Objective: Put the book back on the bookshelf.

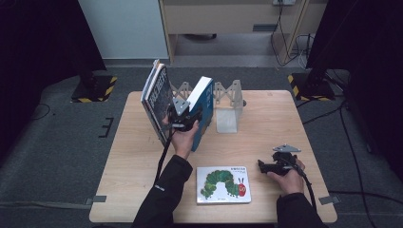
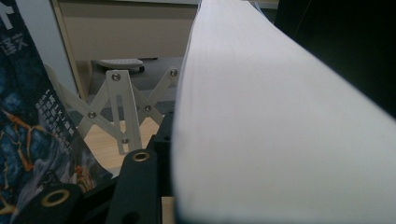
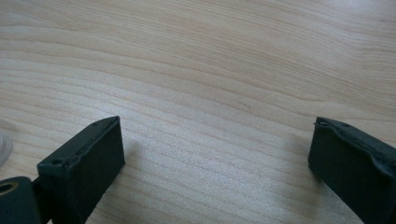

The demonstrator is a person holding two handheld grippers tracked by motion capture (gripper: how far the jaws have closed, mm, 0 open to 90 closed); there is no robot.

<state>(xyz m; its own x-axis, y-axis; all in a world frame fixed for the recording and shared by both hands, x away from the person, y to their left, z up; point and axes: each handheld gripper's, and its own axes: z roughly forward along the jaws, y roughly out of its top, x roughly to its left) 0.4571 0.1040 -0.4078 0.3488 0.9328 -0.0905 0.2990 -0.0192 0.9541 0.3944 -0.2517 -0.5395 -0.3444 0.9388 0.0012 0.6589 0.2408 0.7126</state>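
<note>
A: We start at our left tongs (image 1: pixel 190 115). They are lifted above the desk (image 1: pixel 142 156) and clamped on the blue book (image 1: pixel 203 111), which stands tilted on its lower edge at the middle back of the desk.

B: From the left gripper view we see the white page block of that book (image 2: pixel 280 130) pressed close against the inner side of a black jaw, so we agree: the tongs grip the book, at a middling width.

A: Just to the left of it we see the dark book (image 1: pixel 158 97), leaning too, with a second thin one behind it. Its cover (image 2: pixel 28 135) fills the left edge of the left gripper view.

B: Behind both books stands the white folding rack (image 1: pixel 227 102); its scissor bars (image 2: pixel 122 109) show between the two books. Whether the books touch it, we cannot tell.

A: Our right tongs (image 1: pixel 266 166) lie low on the right side of the desk, pointing left.

B: In the right gripper view their jaws stand wide apart, with bare wood (image 3: pixel 210 93) between them.

A: Near the front edge, between our two forearms, the caterpillar picture book (image 1: pixel 223 184) lies flat, well apart from the rack.
</note>
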